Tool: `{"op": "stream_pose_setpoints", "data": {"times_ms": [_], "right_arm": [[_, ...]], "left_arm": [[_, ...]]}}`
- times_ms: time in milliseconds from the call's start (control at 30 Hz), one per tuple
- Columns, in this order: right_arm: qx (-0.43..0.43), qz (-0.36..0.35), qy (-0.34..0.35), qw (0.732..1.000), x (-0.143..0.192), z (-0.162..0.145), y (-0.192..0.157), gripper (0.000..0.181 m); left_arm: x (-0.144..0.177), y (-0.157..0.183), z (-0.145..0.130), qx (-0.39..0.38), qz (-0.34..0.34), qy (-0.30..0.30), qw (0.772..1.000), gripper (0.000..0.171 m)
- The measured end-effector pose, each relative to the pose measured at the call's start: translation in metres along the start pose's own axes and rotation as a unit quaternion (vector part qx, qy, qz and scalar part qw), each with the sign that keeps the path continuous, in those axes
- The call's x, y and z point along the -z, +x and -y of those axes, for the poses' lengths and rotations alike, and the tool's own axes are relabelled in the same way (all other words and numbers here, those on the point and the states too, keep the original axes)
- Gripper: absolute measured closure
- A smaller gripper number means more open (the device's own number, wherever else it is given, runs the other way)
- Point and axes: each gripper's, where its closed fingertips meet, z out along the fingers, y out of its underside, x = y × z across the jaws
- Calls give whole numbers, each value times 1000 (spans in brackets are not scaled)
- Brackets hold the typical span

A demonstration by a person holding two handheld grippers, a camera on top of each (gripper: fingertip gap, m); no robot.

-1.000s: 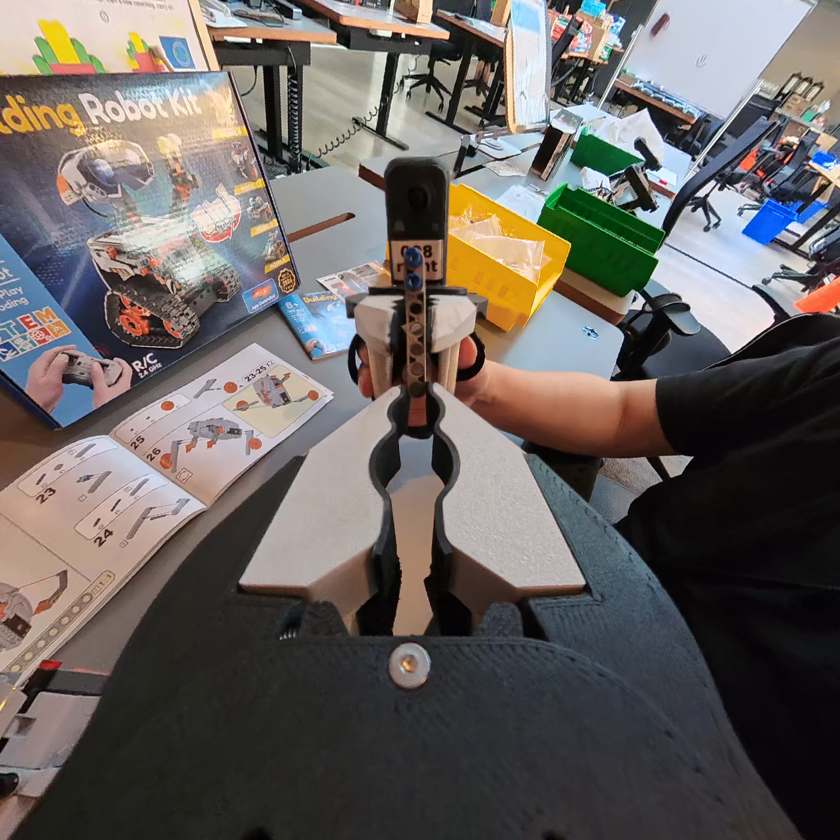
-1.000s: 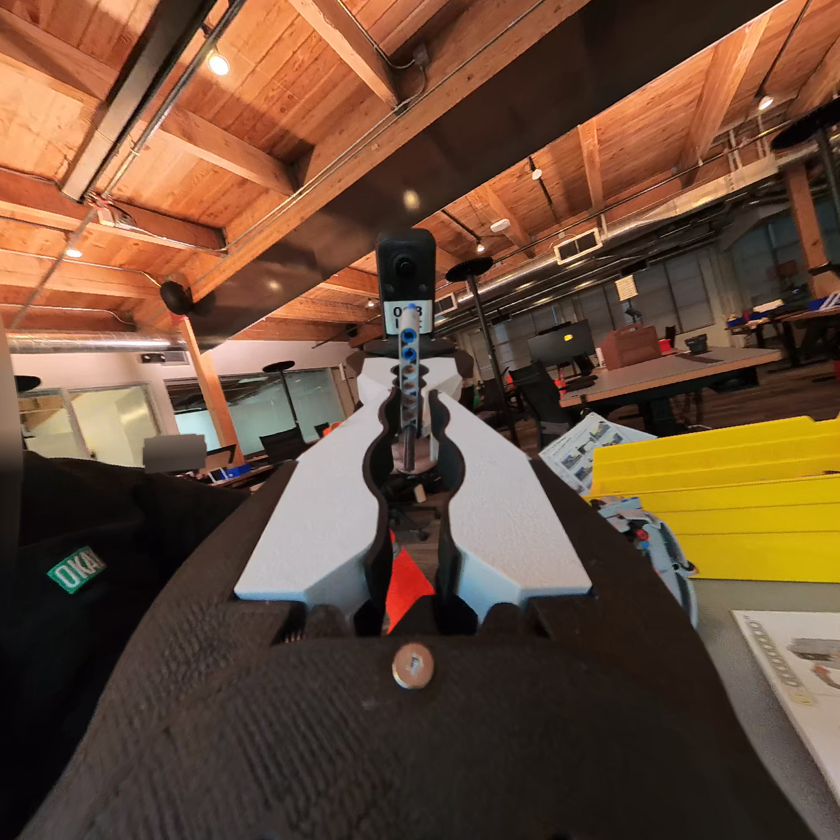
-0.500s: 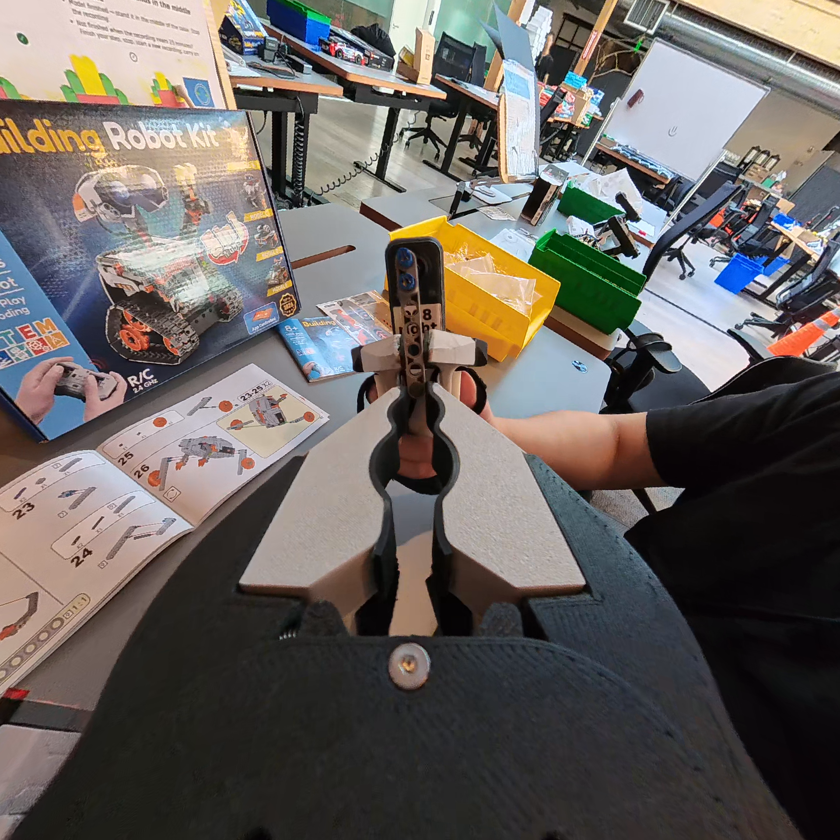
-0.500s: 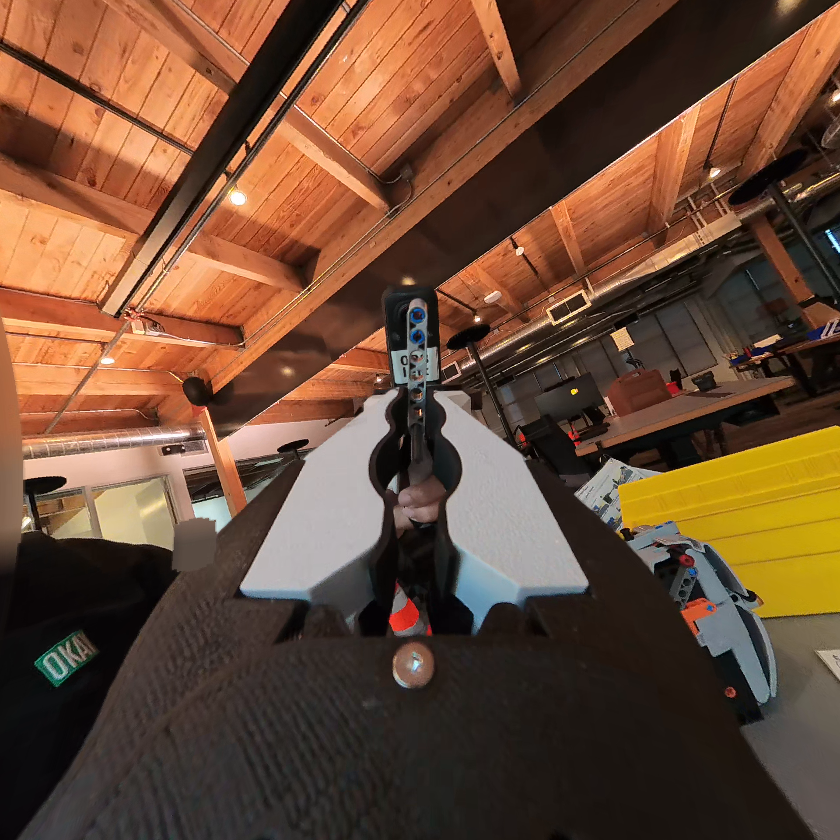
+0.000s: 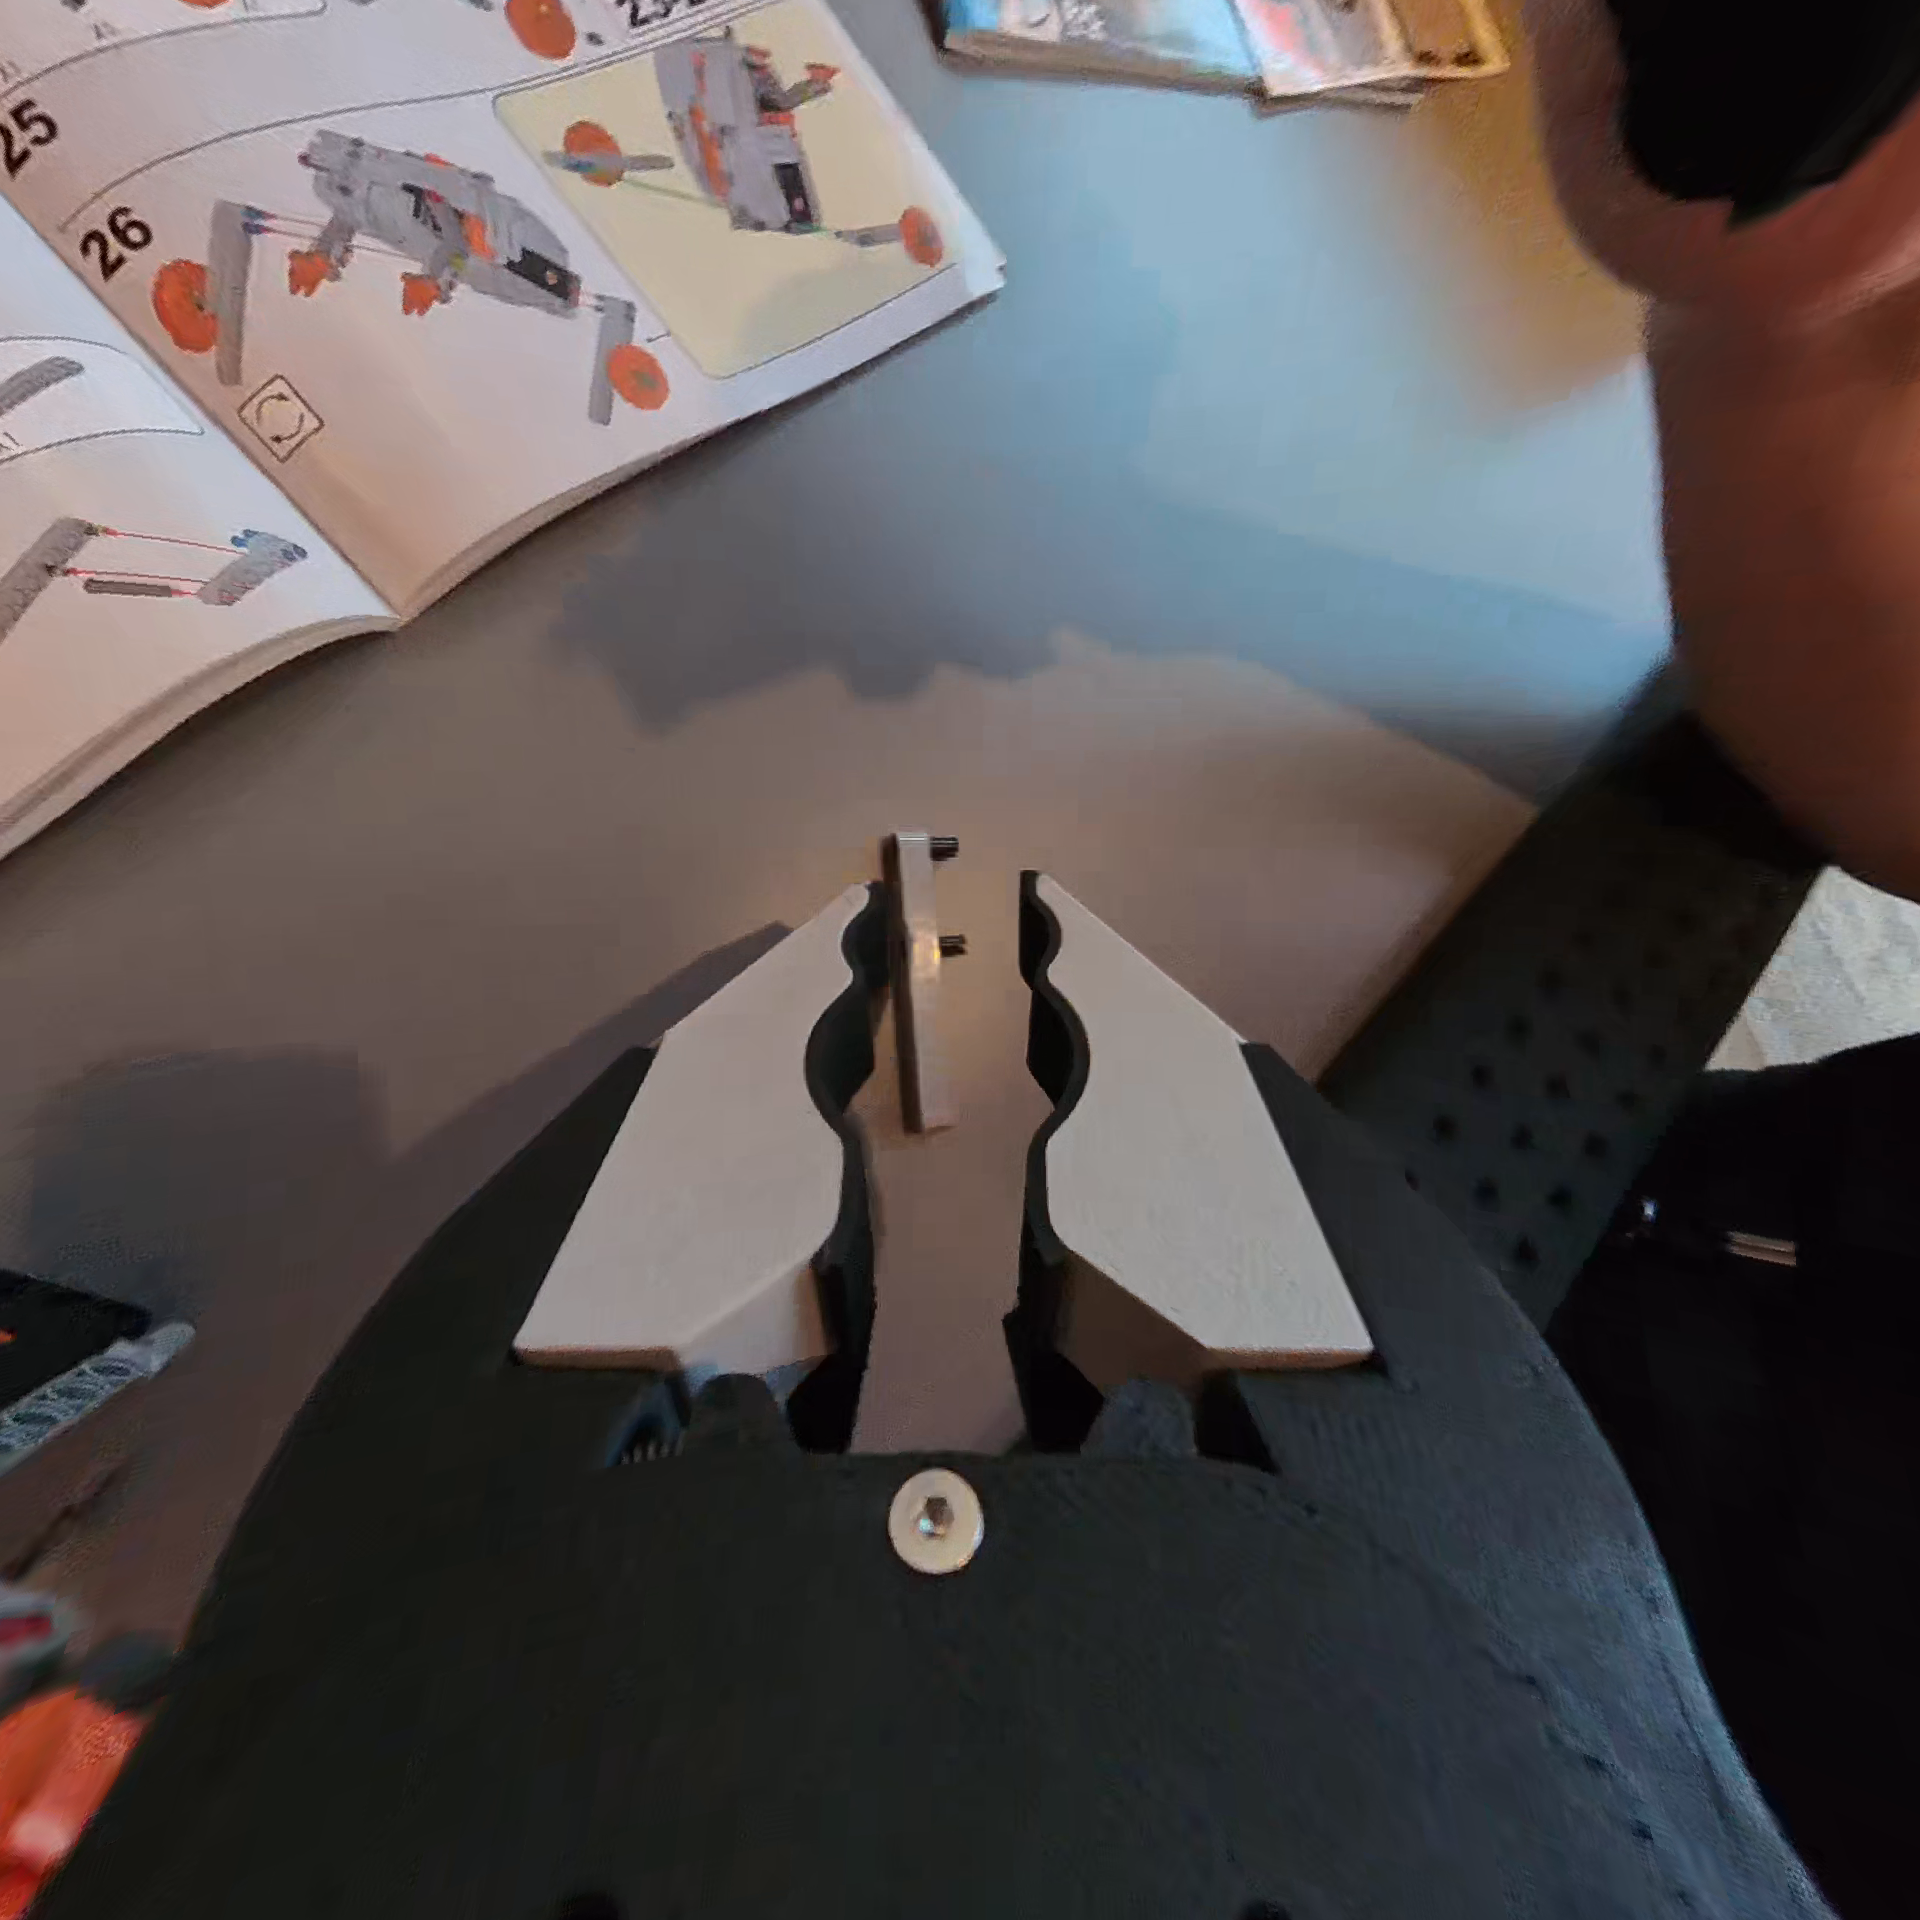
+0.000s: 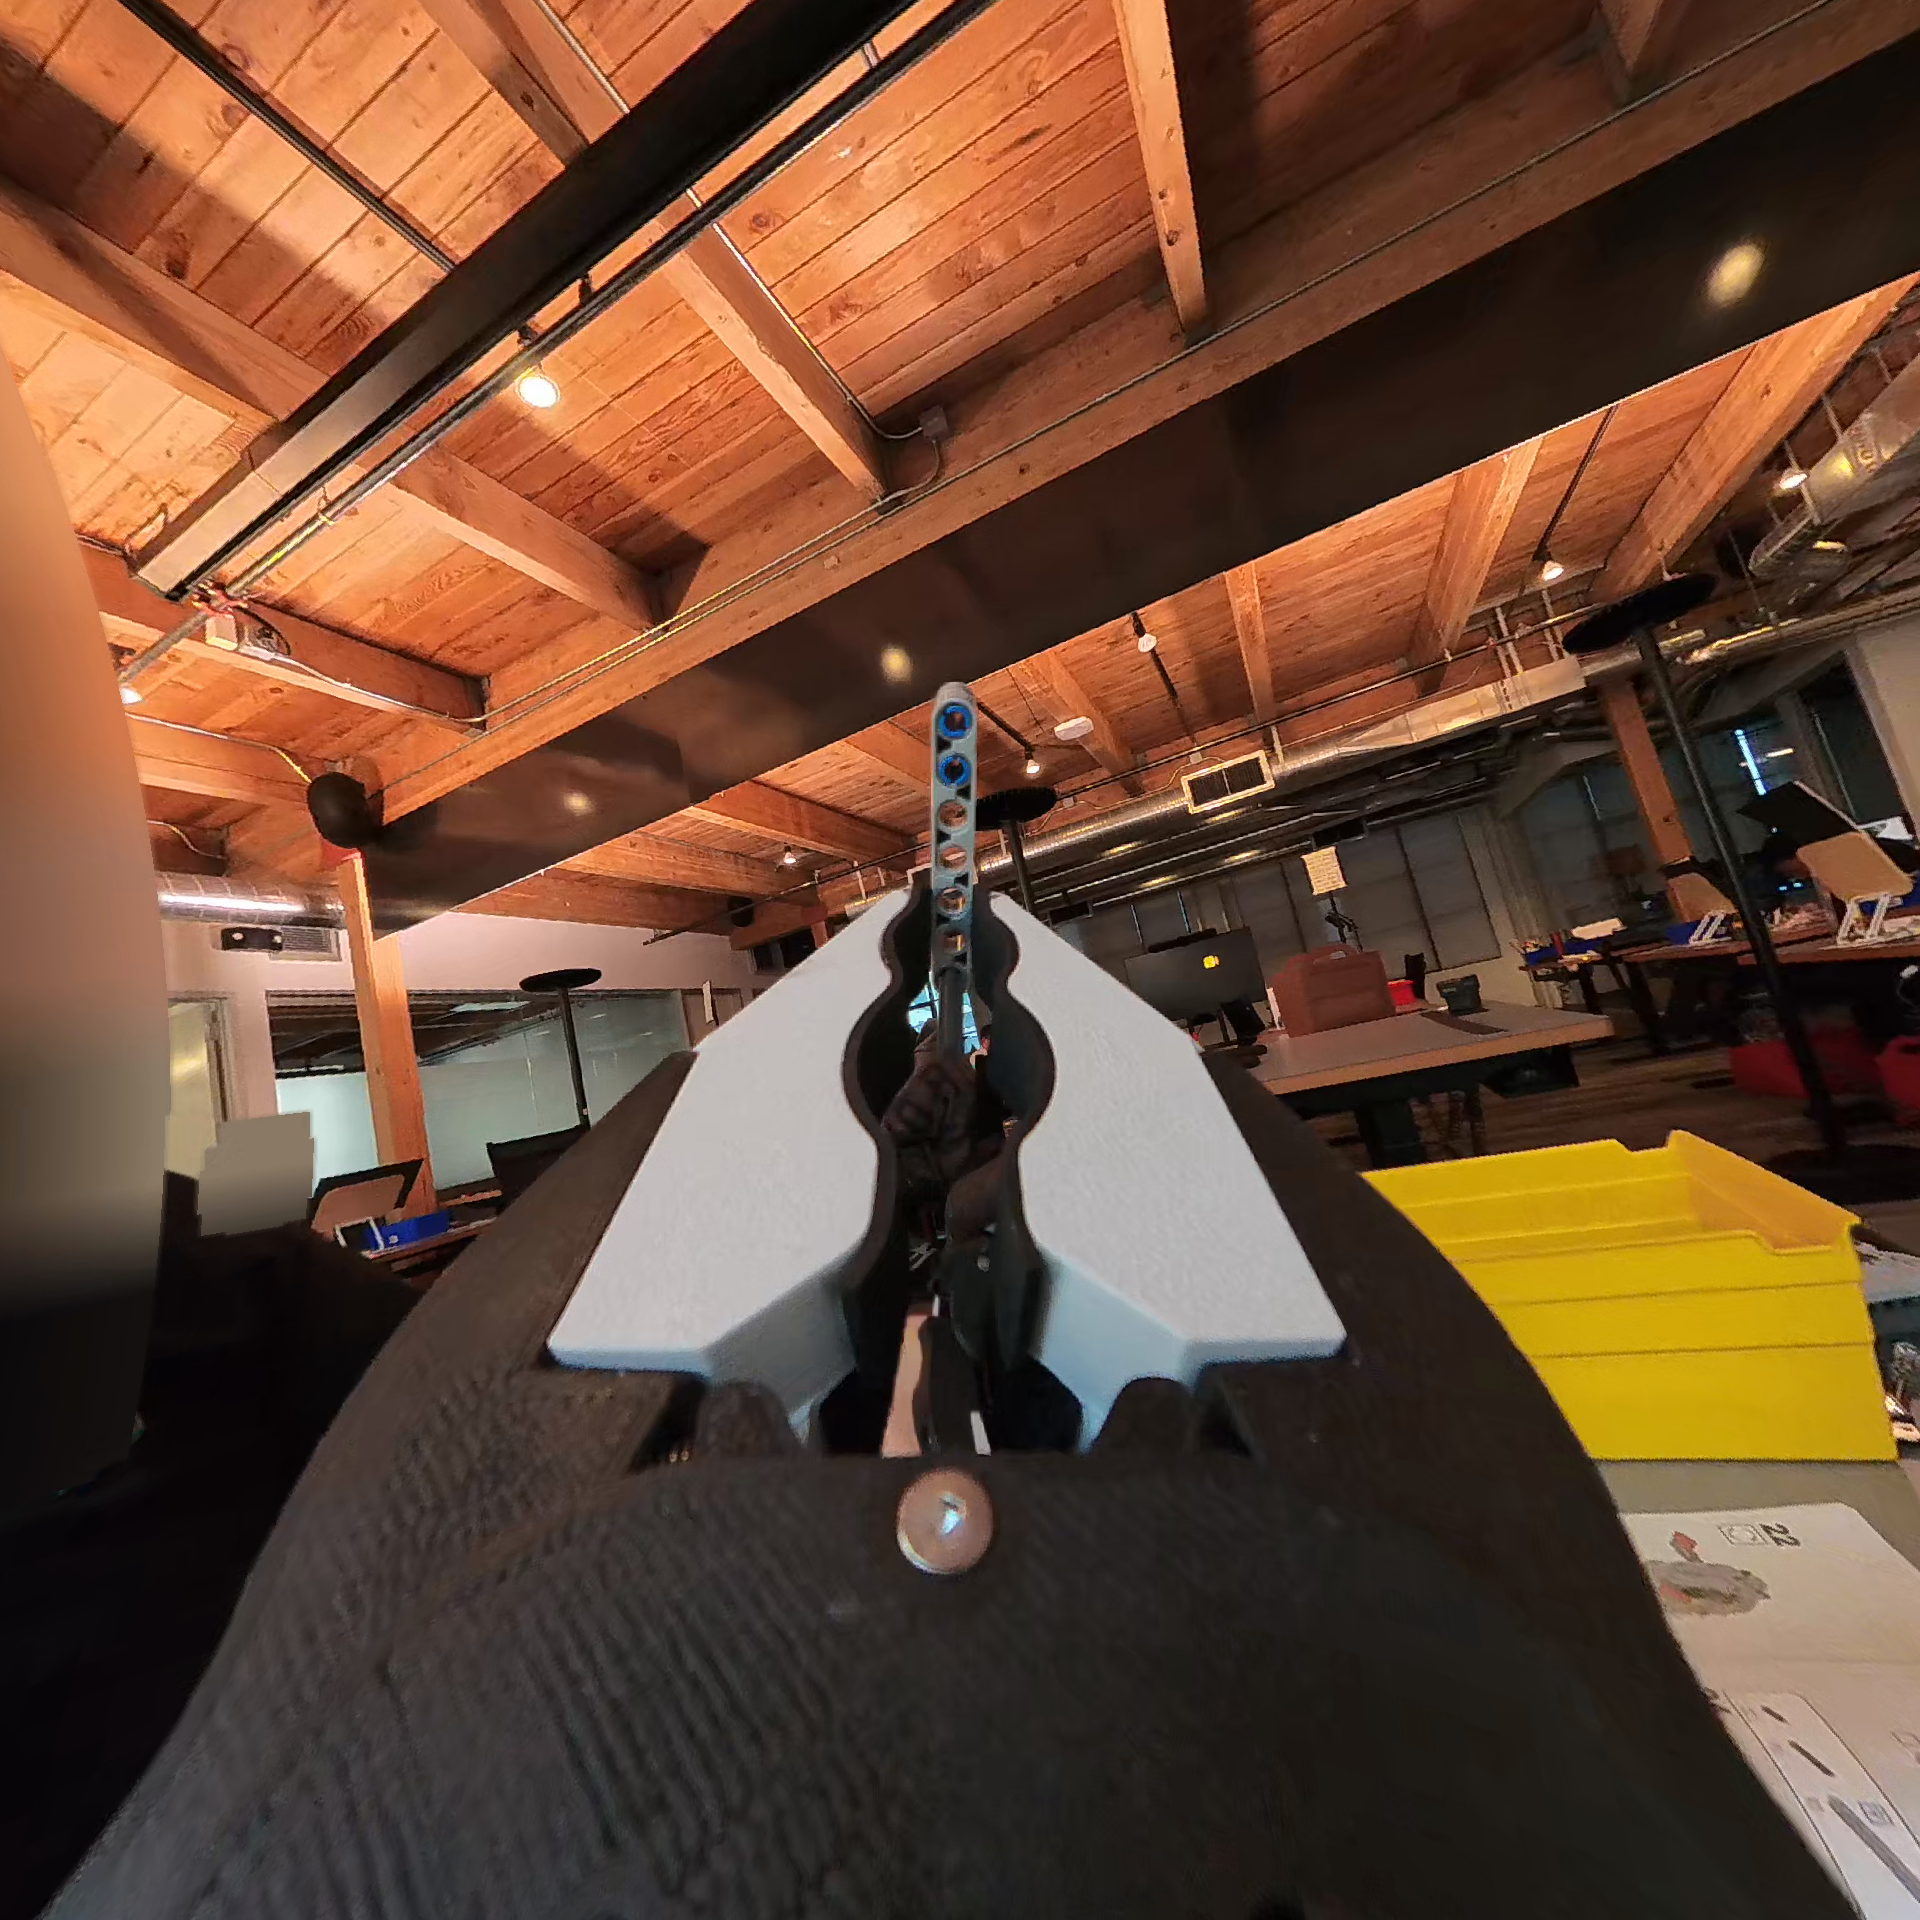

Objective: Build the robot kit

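Left side: left gripper (image 5: 945, 883) is angled down at the grey table (image 5: 1195, 468), jaws clearly apart. A short grey beam (image 5: 920, 1023) sits edge-on in the gap, hard by the left finger, with open space to the right finger. So we're not clamping it. Two black pins (image 5: 948, 847) stick out of its right face, near the far end. We can't tell if the beam rests on the table or leans on the finger.

Right side: right gripper (image 6: 951, 914) is tipped up toward the wooden ceiling (image 6: 727, 260), jaws closed on a long grey perforated beam (image 6: 952, 831). The beam stands upright out past the fingertips. Two blue pins (image 6: 954, 769) fill its top two holes; the holes below look empty.

The two beams are apart, one per gripper; nothing joins them.

Around us:
- Open instruction booklet (image 5: 436, 343) up-left of the left gripper on the table, smaller leaflets (image 5: 1195, 47) beyond it.
- Person's forearm (image 5: 1787, 468), blurred, at the right edge of the left wrist view.
- Yellow bin (image 6: 1642, 1309) just right of the right gripper, a booklet page (image 6: 1787, 1621) in front of it.
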Motion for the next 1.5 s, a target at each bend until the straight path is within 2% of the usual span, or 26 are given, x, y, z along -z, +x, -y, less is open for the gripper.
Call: {"op": "stream_pose_setpoints", "data": {"times_ms": [133, 233, 300, 400, 500, 633, 700, 800, 900, 967, 1033, 1200, 1333, 1500], "right_arm": [[-4, -13, 1, 1000, 4, -1, 8, 177], [-6, -18, 0, 1000, 6, -1, 12, 177], [-6, -22, 0, 1000, 8, -1, 14, 176], [-2, -29, -7, 1000, 9, -1, 17, 177], [-1, -33, -13, 999, 10, -2, 19, 177], [-4, -57, -36, 998, 11, -10, 28, 177], [-7, -71, -61, 996, 12, -18, 33, 177], [-42, -60, -106, 992, 7, -35, 32, 177], [-70, -48, -146, 986, -2, -53, 26, 176], [-86, -37, -160, 983, -11, -61, 18, 176], [-97, -30, -171, 980, -20, -69, 11, 177], [-96, -38, -171, 980, -32, -75, 4, 176], [-93, -44, -172, 980, -34, -75, 3, 176], [-77, -51, -162, 982, -36, -70, 2, 176]], "left_arm": [[-21, -7, -12, -23, 29, -85, 996, 145], [-27, -17, -15, -82, 97, -116, 985, 149], [-30, -19, -19, -101, 117, -136, 979, 151], [-35, -15, -22, -99, 110, -148, 978, 150], [-35, -21, -22, -110, 132, -151, 974, 163], [-33, -22, -22, -93, 133, -150, 975, 166], [-23, -28, -8, -91, 154, -96, 979, 166], [14, -8, 38, -49, 118, 71, 989, 166], [82, 18, 84, -22, 85, 262, 961, 166], [118, 30, 98, -14, 70, 337, 939, 167], [136, 39, 105, -19, 72, 367, 927, 166], [161, 55, 113, -61, 134, 400, 905, 166], [167, 58, 117, -89, 191, 392, 896, 166], [163, 59, 120, -99, 223, 374, 895, 166]]}}
